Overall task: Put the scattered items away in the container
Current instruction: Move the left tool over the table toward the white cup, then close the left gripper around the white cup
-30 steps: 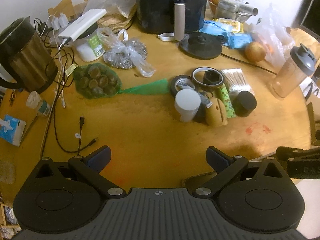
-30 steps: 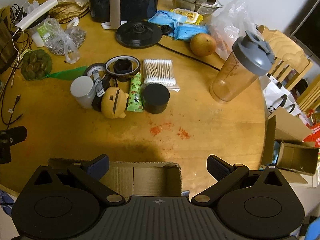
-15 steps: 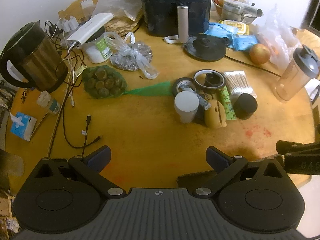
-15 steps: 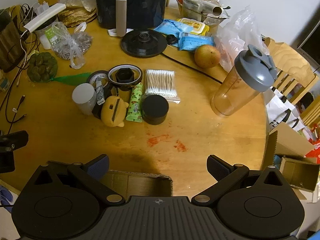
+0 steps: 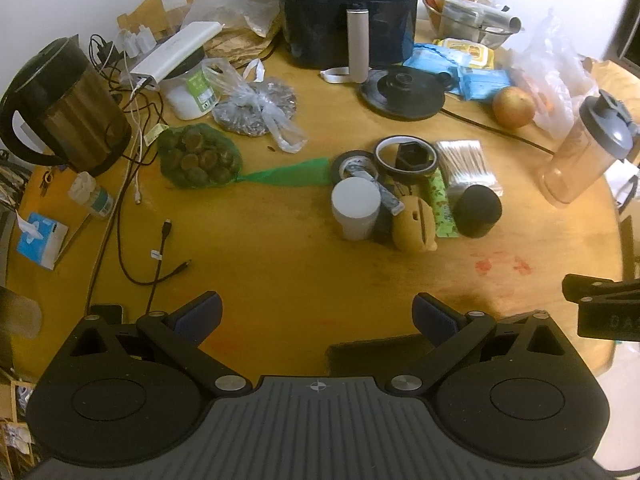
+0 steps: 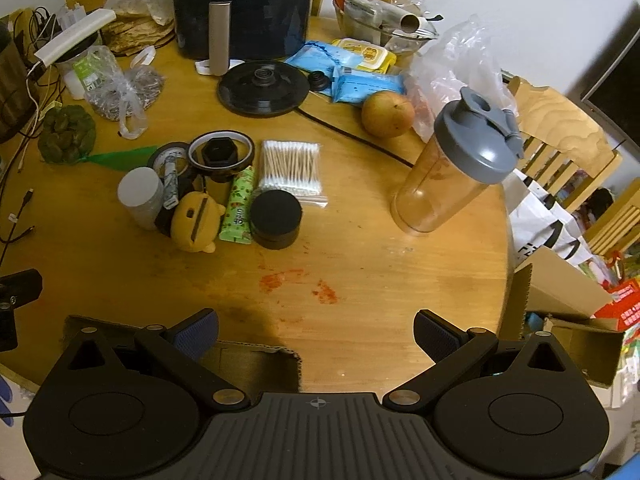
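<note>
Round wooden table (image 6: pixel 400 280): air fryer (image 6: pixel 244 4) at far edge, shaker bottle (image 6: pixel 452 168) nr right edge. Cardboard box (image 6: pixel 248 364) at near edge, under right gripper (image 6: pixel 316 334). Both grippers, left gripper (image 5: pixel 318 314) incl., jaws wide apart, holding nothing, over near edge. Scattered items mid-table, touching: cotton swabs (image 6: pixel 292 168), white jar (image 6: pixel 140 198), black jar (image 6: pixel 276 218), yellow toy (image 6: pixel 194 222), tape rolls (image 6: pixel 220 152), green tube (image 6: pixel 238 204).

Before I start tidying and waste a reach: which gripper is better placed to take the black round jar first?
Right, probably. The right gripper is open and the black round jar sits nearly straight ahead; from the left gripper, also open, it lies off to the right.
</note>
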Motion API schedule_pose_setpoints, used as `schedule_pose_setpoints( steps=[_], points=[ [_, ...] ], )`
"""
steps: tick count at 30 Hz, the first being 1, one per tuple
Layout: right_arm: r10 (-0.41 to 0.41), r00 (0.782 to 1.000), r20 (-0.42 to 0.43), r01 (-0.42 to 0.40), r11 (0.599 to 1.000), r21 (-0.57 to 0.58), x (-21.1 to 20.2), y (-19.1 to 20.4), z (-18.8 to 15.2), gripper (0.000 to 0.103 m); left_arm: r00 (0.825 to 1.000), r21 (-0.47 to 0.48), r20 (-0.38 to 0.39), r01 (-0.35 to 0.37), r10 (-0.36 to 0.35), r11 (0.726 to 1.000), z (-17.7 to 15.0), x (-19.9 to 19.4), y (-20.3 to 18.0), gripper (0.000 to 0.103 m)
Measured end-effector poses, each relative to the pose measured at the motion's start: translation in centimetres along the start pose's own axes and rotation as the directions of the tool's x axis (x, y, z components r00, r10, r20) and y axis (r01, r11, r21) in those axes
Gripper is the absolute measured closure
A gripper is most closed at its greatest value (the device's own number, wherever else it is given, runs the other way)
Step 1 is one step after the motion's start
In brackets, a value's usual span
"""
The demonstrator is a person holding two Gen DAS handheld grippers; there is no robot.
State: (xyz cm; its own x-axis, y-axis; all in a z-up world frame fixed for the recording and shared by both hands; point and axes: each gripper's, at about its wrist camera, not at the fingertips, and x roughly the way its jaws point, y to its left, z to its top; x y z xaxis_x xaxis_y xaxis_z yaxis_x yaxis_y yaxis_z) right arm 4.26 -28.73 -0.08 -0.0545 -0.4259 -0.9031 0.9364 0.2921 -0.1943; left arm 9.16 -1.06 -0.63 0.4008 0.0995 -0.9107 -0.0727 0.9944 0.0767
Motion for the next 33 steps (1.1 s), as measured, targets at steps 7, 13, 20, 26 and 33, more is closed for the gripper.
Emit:
schedule_pose_setpoints(
  steps=[7,13,20,26,33],
  points=[
    [-0.022,1.000,-0.006,0.023,1.000,0.017,0.0,-0.8,-0.1,0.000,1.000,-0.011,-0.001,0.025,-0.025,1.000,0.3,0.4,-0.2,0.000],
    [-0.035,0.999,-0.017,0.036,0.999,0.041,0.2,-1.4,-0.2,0.000,0.999,-0.013,0.008,0.043,-0.042,0.999,0.7,0.8,-0.2,0.000],
    [-0.034,0.999,-0.033,0.036,0.997,0.070,0.5,-1.8,-0.5,0.000,0.998,-0.004,0.020,0.067,-0.067,0.998,1.1,1.5,-0.3,0.000],
    [-0.016,0.999,-0.045,0.020,0.996,0.088,1.6,-2.2,-1.2,0.000,0.993,0.018,0.078,0.086,-0.087,0.996,1.6,2.3,-0.1,0.000],
    [0.036,0.999,-0.037,-0.030,0.989,0.146,2.3,-3.2,-2.5,0.000,0.984,0.054,0.131,0.112,-0.118,0.992,2.5,4.7,-0.3,0.000]
  ],
)
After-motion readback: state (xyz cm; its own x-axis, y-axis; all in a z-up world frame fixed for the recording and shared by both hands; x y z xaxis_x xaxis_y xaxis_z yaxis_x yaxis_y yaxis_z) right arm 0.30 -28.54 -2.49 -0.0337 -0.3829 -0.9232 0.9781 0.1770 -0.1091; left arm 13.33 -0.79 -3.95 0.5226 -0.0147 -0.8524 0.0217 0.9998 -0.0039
